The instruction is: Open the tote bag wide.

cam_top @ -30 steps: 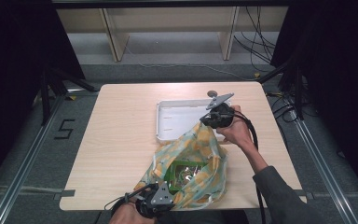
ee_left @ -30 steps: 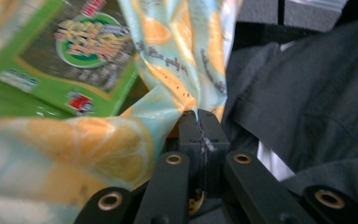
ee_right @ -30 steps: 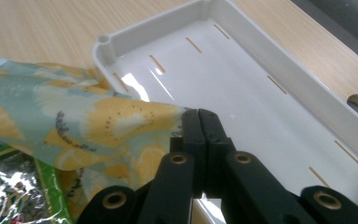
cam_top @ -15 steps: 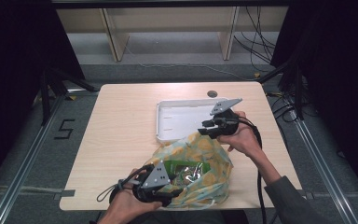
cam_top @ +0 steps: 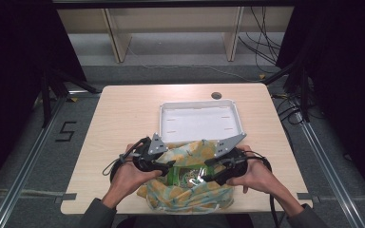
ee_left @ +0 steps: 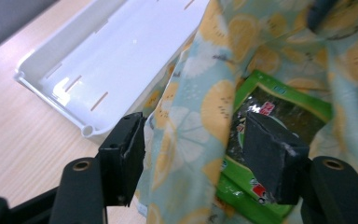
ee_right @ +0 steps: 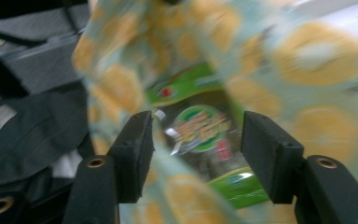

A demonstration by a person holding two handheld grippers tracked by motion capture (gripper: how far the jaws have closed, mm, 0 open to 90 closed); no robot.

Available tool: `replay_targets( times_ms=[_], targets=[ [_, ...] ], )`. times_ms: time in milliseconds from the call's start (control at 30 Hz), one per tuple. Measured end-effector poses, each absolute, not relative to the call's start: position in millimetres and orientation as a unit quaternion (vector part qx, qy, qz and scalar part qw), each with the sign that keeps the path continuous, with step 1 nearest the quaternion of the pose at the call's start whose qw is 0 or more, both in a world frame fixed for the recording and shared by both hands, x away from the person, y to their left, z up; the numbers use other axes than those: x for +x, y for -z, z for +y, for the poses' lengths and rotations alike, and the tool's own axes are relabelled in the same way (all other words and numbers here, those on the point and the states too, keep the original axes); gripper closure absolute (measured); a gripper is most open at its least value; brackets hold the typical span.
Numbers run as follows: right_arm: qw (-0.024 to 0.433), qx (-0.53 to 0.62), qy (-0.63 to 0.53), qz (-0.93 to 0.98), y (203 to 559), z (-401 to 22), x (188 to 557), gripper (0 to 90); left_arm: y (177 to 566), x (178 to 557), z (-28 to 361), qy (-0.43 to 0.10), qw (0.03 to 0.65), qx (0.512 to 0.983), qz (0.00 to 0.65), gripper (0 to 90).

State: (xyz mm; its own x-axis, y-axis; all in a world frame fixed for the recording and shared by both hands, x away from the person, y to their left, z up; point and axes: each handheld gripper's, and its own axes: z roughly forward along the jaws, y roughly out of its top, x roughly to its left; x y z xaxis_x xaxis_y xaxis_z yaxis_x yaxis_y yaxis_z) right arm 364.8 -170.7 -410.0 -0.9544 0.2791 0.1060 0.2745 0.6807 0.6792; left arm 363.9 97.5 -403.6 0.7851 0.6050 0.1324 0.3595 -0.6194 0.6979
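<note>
Pale wood is the biggest thing here — the table (cam_top: 123, 123) runs wide under everything, with a white tray (cam_top: 200, 124) lying bare toward its far side. Nearer the person, just below the tray and hanging a little over the table's near edge, sits the cloth bag (cam_top: 190, 202), light green with orange citrus slices printed on it, its mouth spread upward. Inside it a green snack packet (cam_top: 186, 175) shows through the opening, lying flat between the two tools. The left gripper (ee_left: 193, 154) has just been opening; its jaws stand well apart over the bag's left rim, cloth and a corner of the packet between them, the pads not pressing on either. The right gripper (ee_right: 196, 151) has likewise just been opening and hangs at the bag's right side, jaws apart, the packet in the gap beyond them though the view is blurred. I'd judge the step in hand is the reach into the opened bag for the packet — both grips on the cloth look let go. The next move likely calls for one gripper to dip past the loose fabric and close on the packet's edge alone, without pinching cloth along with it, then lift it toward the tray.
</note>
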Motion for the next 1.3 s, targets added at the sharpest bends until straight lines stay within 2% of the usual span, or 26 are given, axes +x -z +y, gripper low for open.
replay_targets(
  times_ms=[67, 133, 167, 200, 233, 300, 333, 433, 633, 767, 800, 833, 867, 900, 933, 1033, 1100, 1167, 1300],
  targets=[
    [-0.005, 0.144, -0.349, 0.926, 418.8, -165.3, 358.0, 41.9, 411.3, 373.1, 94.6, -0.154, 0.329, 0.891, 0.272, 43.7],
    [-0.013, 0.123, -0.334, 0.934, 428.4, -160.6, 355.1, 41.6, 417.4, 381.6, 93.3, -0.144, 0.319, 0.899, 0.263, 57.3],
    [-0.006, 0.118, -0.324, 0.939, 431.3, -160.0, 355.1, 42.0, 421.9, 385.5, 91.4, -0.139, 0.317, 0.901, 0.263, 57.3],
    [-0.021, 0.144, -0.302, 0.942, 436.7, -158.6, 350.3, 46.2, 423.8, 389.5, 90.6, -0.144, 0.311, 0.903, 0.258, 67.1],
    [-0.013, 0.11, -0.296, 0.949, 441.8, -158.1, 353.4, 53.8, 426.2, 393.3, 89.7, -0.146, 0.31, 0.901, 0.265, 73.6],
    [-0.025, 0.095, -0.277, 0.956, 447.7, -159.6, 352.3, 73.0, 429.8, 403.1, 90.4, -0.149, 0.302, 0.902, 0.271, 83.5],
    [-0.032, 0.102, -0.269, 0.957, 449.1, -161.2, 350.0, 79.5, 432.1, 408.0, 91.2, -0.15, 0.301, 0.899, 0.282, 85.7],
    [-0.036, 0.073, -0.256, 0.963, 452.1, -166.8, 345.1, 89.9, 437.8, 425.5, 96.9, -0.15, 0.288, 0.895, 0.307, 88.3],
    [-0.056, 0.063, -0.236, 0.968, 468.4, -178.5, 328.9, 90.0, 451.1, 452.0, 107.0, -0.147, 0.279, 0.883, 0.347, 89.1],
    [-0.061, 0.057, -0.231, 0.969, 473.5, -177.9, 324.7, 90.0, 458.7, 458.5, 99.3, -0.151, 0.272, 0.881, 0.355, 89.1],
    [-0.062, 0.063, -0.228, 0.97, 473.8, -177.4, 324.7, 90.0, 459.3, 458.5, 98.1, -0.149, 0.271, 0.883, 0.354, 88.6],
    [-0.056, 0.075, -0.232, 0.968, 473.4, -177.5, 326.1, 85.0, 459.5, 458.2, 97.7, -0.14, 0.272, 0.886, 0.349, 80.5],
    [-0.056, 0.075, -0.232, 0.968, 473.4, -177.5, 326.1, 85.0, 457.6, 456.1, 97.7, -0.138, 0.275, 0.885, 0.349, 80.5],
    [-0.05, 0.082, -0.248, 0.964, 464.9, -180.4, 327.6, 72.1, 453.6, 452.9, 98.8, -0.142, 0.281, 0.881, 0.353, 66.5],
    [-0.05, 0.082, -0.248, 0.964, 464.9, -180.4, 327.6, 72.1, 449.0, 449.1, 100.7, -0.137, 0.293, 0.876, 0.357, 66.5],
    [-0.011, 0.123, -0.308, 0.943, 439.9, -186.0, 333.3, 51.6, 427.0, 430.6, 107.4, -0.124, 0.318, 0.872, 0.35, 46.7],
    [0.021, 0.126, -0.343, 0.93, 426.4, -187.5, 338.9, 48.1, 412.0, 417.3, 110.0, -0.121, 0.33, 0.873, 0.339, 38.9],
    [0.038, 0.161, -0.366, 0.916, 410.4, -189.5, 344.5, 46.0, 399.9, 402.1, 111.8, -0.127, 0.363, 0.86, 0.335, 35.9],
    [0.094, 0.172, -0.388, 0.901, 395.0, -189.5, 360.3, 40.1, 387.1, 372.8, 111.0, -0.095, 0.395, 0.862, 0.303, 33.6]
  ],
)
